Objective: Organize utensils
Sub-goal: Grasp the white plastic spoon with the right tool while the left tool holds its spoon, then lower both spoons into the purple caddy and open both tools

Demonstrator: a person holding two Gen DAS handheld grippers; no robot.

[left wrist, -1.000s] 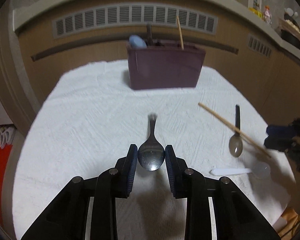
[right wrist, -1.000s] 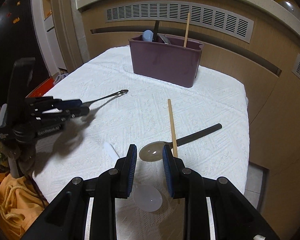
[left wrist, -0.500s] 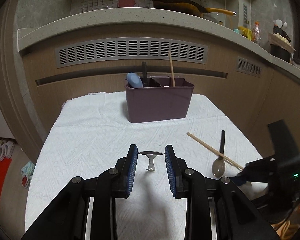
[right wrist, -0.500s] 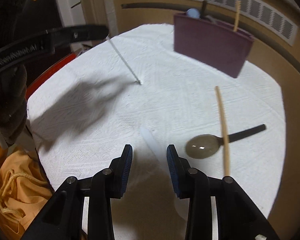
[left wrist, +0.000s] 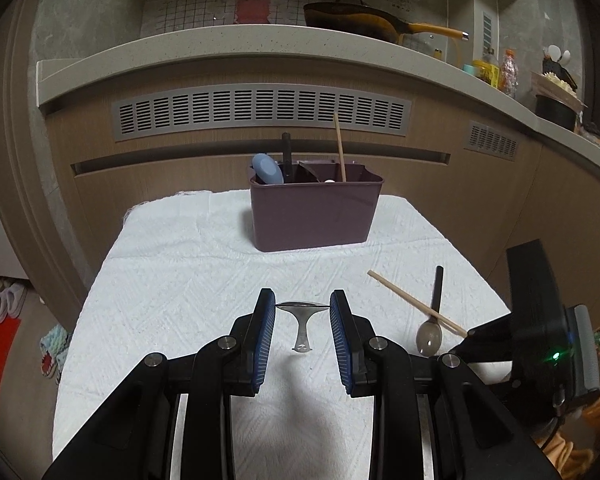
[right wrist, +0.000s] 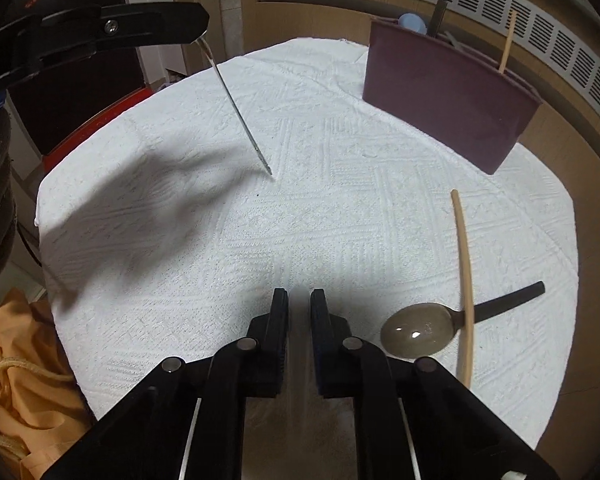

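My left gripper is shut on the bowl of a metal spoon, held above the white cloth with its handle hanging down. My right gripper is low at the cloth's near edge. Its jaws are closing, with the pale handle of a white plastic spoon pinched between them. Just right of it lie a dark-handled spoon and a wooden chopstick that crosses its neck. The purple organizer stands at the far end, holding a blue item, a dark handle and one chopstick.
The white cloth covers a small table whose edges drop off on all sides. A wooden counter front with vent grilles rises behind the organizer. An orange garment lies off the near left edge.
The left gripper lifted the metal spoon off the cloth, and its handle swung down. The right gripper moved left and down over the white spoon's handle and closed on it.
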